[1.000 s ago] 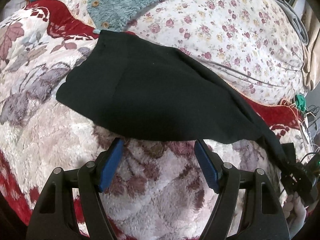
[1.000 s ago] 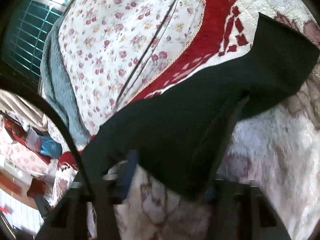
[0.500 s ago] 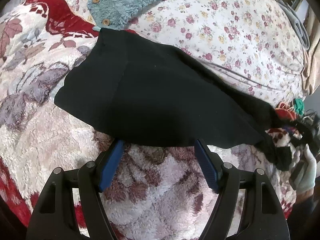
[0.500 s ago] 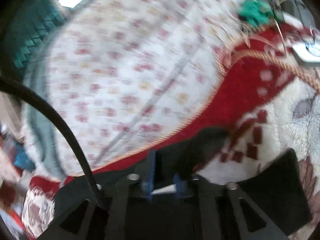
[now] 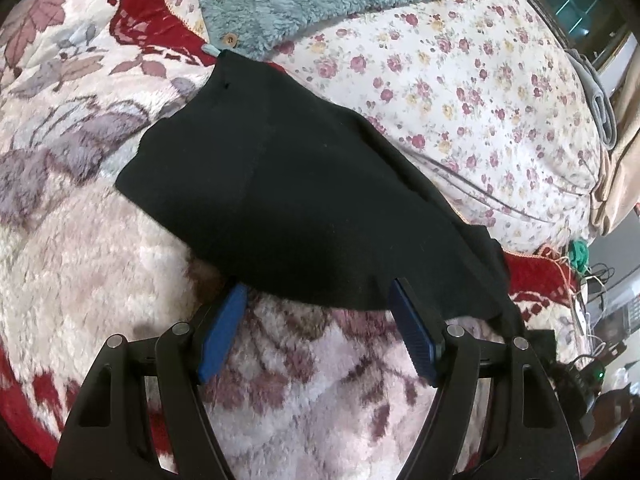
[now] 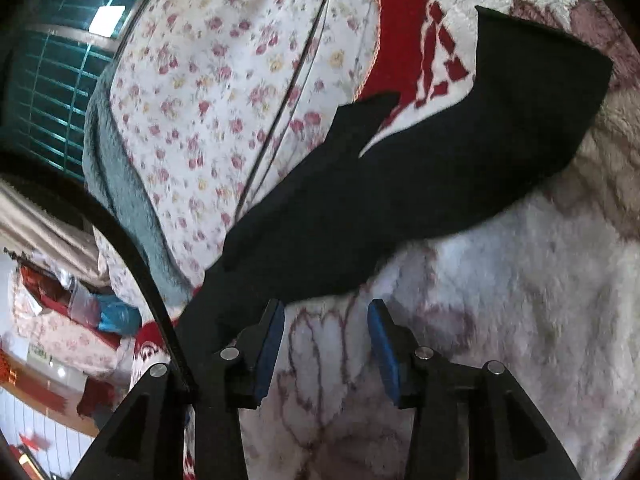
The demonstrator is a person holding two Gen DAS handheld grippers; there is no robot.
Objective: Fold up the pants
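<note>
Your left gripper [image 5: 316, 304] stands wide and empty, with the near hem of the black pants [image 5: 304, 200] just ahead at twelve o'clock. Your right gripper [image 6: 326, 316] is opening, nothing between its pads, hem likewise just ahead. The pants lie on the plush blanket [image 5: 100, 264], long axis running ten to four in the left view.

The black pants [image 5: 304, 200] hide part of the fleece blanket [image 5: 100, 280]; far-right clutter [image 5: 596, 292] is too small to identify.
</note>
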